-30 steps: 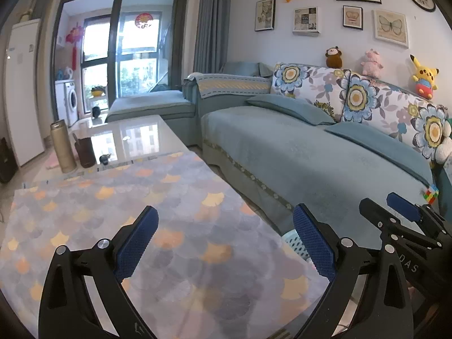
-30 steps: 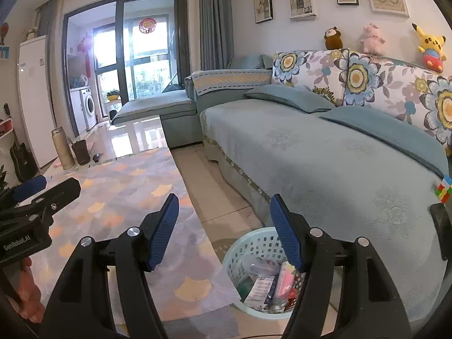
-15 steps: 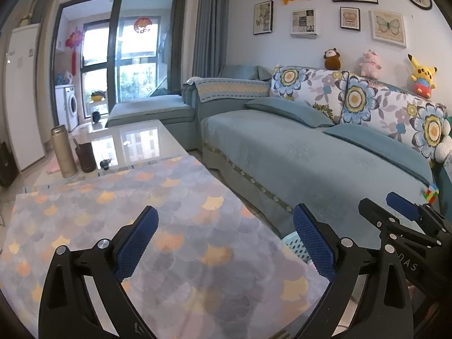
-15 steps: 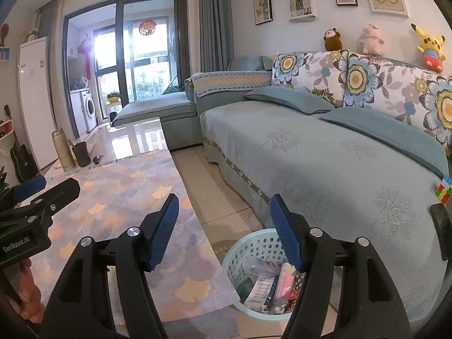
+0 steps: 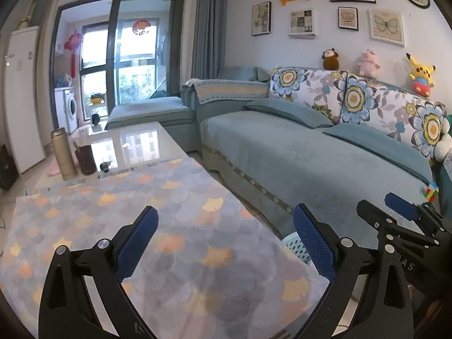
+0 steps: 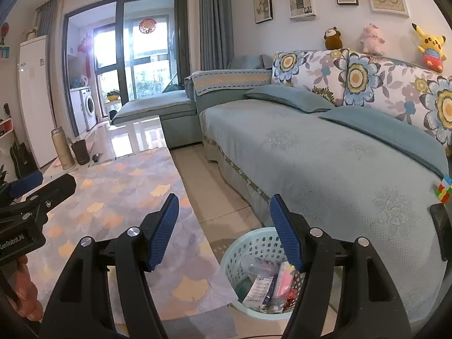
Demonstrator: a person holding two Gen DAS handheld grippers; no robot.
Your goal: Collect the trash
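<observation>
A pale green perforated basket [image 6: 248,251] stands on the floor between the table and the sofa; it holds wrappers, a small box and a clear bottle [image 6: 265,282]. My right gripper [image 6: 224,228] is open and empty, above and just left of the basket. My left gripper [image 5: 226,240] is open and empty over the table's patterned cloth [image 5: 127,212]. A sliver of the basket [image 5: 295,247] shows behind its right finger. Each gripper appears at the edge of the other's view.
A blue sofa [image 6: 325,152] with floral cushions runs along the right; a puzzle cube [image 6: 443,189] lies on it. A metal flask [image 5: 63,155], a dark cup [image 5: 86,159] and a small dark object stand at the table's far end. Tiled floor lies between table and sofa.
Both views have drifted very slightly; the grippers stay open and empty, and nothing else has moved.
</observation>
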